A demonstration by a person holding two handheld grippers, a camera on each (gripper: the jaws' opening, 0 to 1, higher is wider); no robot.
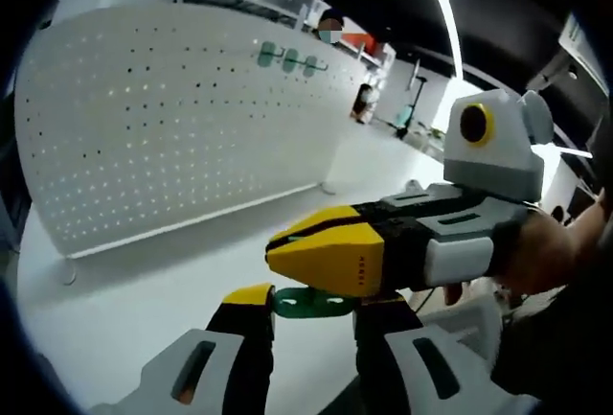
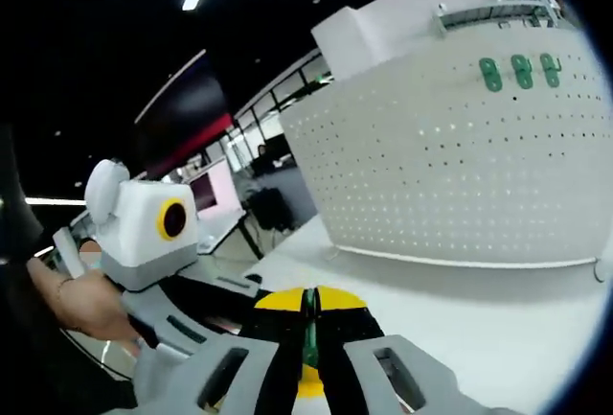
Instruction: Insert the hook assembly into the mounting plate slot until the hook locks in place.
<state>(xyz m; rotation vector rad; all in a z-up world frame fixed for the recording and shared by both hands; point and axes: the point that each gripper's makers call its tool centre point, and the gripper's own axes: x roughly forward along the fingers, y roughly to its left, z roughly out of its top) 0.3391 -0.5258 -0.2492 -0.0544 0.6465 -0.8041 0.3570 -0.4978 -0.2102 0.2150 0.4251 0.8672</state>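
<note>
A green hook piece [image 1: 312, 303] lies flat between my left gripper's [image 1: 311, 302] yellow-tipped jaws, which are shut on its two ends. My right gripper [image 1: 287, 248] comes in from the right, just above the hook, with its jaws pressed together. In the right gripper view a thin green edge of the hook [image 2: 308, 340] stands clamped between my right gripper's [image 2: 308, 317] jaws. The white perforated mounting plate [image 1: 172, 118] [image 2: 460, 175] stands upright on the table beyond. Three green hooks [image 1: 289, 57] [image 2: 522, 70] hang near its top edge.
The white tabletop [image 1: 144, 300] [image 2: 498, 310] stretches from the grippers to the plate's foot. A hand [image 2: 81, 300] holds the left gripper's body [image 2: 163, 242]. A person stands behind the plate. Desks and chairs fill the dim room behind.
</note>
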